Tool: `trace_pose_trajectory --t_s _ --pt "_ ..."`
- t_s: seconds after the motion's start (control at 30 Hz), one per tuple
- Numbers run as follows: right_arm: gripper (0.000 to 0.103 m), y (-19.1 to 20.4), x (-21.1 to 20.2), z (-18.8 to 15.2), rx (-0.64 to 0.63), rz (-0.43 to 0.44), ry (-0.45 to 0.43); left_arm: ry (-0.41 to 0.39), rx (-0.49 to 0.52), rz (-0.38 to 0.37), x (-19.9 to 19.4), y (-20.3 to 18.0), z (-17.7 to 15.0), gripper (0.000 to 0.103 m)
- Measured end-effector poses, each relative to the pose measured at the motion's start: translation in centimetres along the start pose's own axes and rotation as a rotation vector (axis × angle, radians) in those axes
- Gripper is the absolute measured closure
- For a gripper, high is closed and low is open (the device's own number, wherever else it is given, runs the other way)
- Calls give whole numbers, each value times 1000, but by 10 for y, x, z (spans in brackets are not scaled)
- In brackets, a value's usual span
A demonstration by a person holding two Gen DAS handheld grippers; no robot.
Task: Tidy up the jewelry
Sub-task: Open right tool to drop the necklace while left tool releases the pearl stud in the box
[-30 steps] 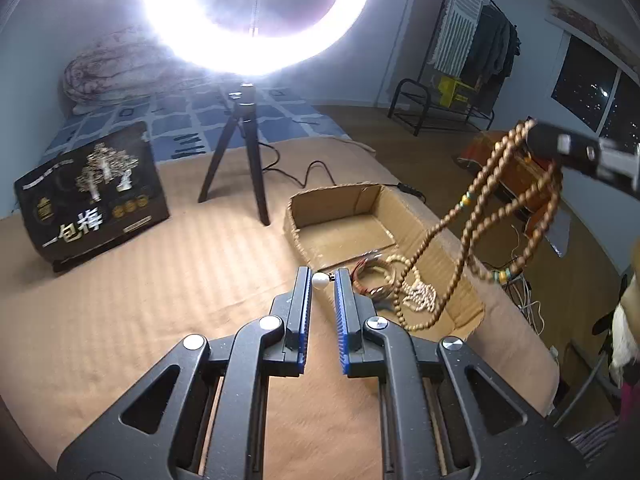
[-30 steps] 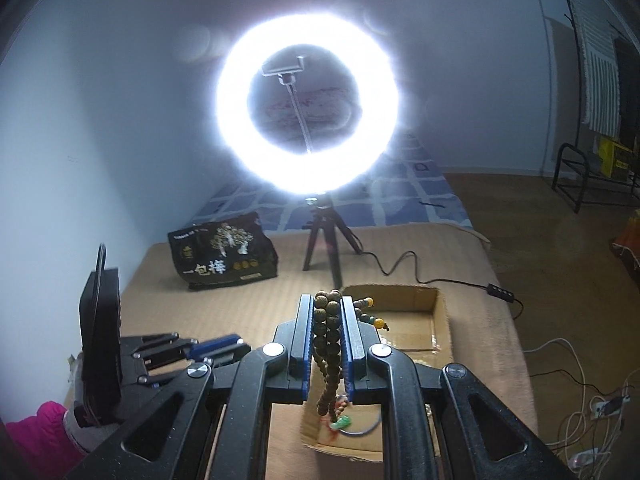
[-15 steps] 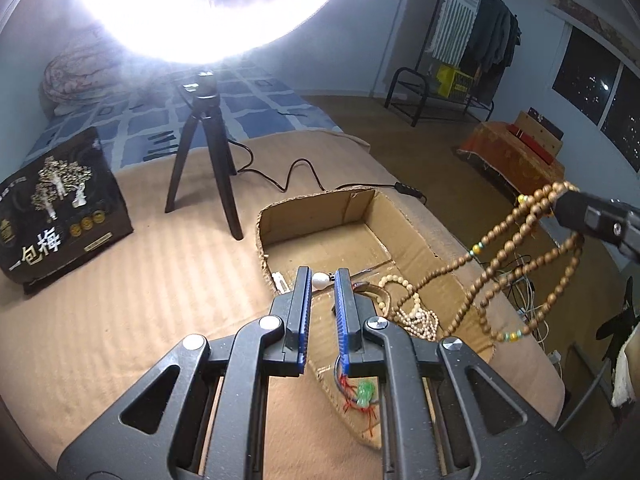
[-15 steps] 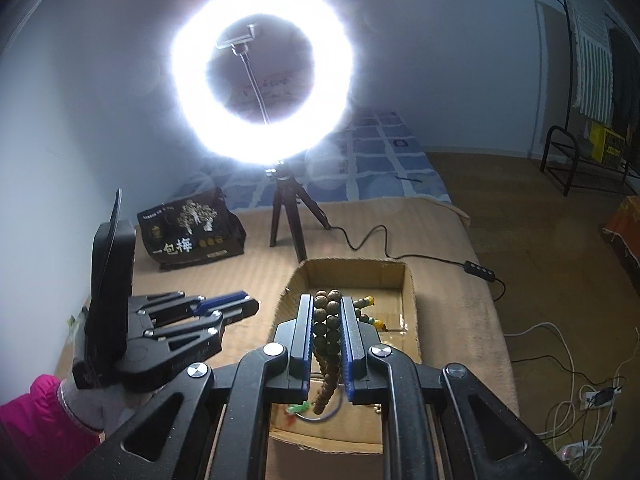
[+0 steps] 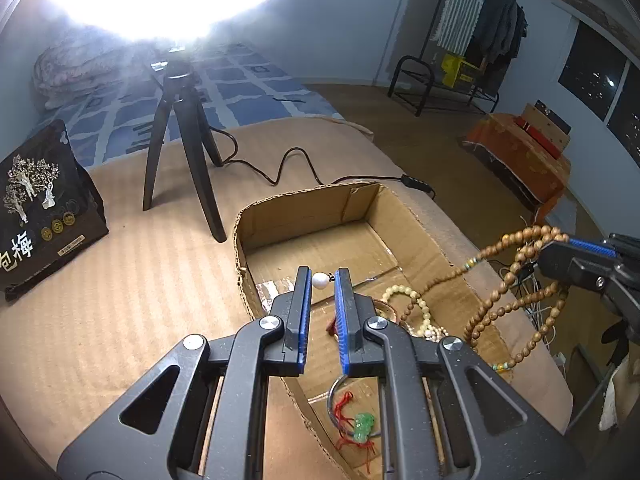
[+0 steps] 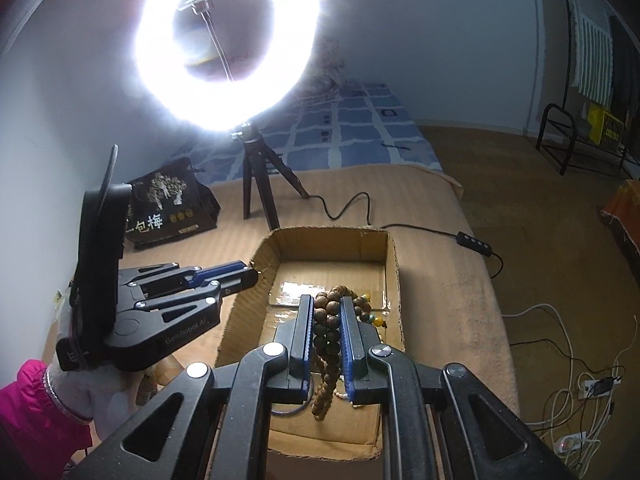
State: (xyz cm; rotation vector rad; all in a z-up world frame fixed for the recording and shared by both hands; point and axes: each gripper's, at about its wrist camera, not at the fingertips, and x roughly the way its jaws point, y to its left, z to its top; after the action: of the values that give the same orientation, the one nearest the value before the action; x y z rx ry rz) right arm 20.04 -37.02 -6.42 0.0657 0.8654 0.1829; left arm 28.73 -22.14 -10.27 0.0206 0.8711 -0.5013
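Left wrist view: left tool (image 5: 323, 280) pinching a white pearl piece (image 5: 320, 280), right tool (image 6: 326, 316) clamped on a wooden bead strand (image 6: 325, 332), both over the cardboard box (image 5: 336, 204) already holding a pale bracelet (image 5: 416, 312) and green pendant (image 5: 362, 426); judged mostly done, two drops left.

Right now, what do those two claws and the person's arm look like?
Both claws look alike: black plastic frames with triangle-shaped holes, silver round screws, and two flat fingers lined with ridged blue pads. In the right wrist view, the left claw has pale lettering on its side and a tall black handle block behind it. The left hand wears a white glove, with a bright pink puffy sleeve. The right claw matches.
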Motion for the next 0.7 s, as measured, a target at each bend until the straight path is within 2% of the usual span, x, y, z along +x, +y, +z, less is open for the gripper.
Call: trace_pose_trajectory --t_s 0.63,0.7 --pt "91 -22 41 -11 54 -6 83 26 -17 17 24 7 2 93" --pt "84 -24 44 -12 60 -6 88 29 -17 18 26 7 2 93"
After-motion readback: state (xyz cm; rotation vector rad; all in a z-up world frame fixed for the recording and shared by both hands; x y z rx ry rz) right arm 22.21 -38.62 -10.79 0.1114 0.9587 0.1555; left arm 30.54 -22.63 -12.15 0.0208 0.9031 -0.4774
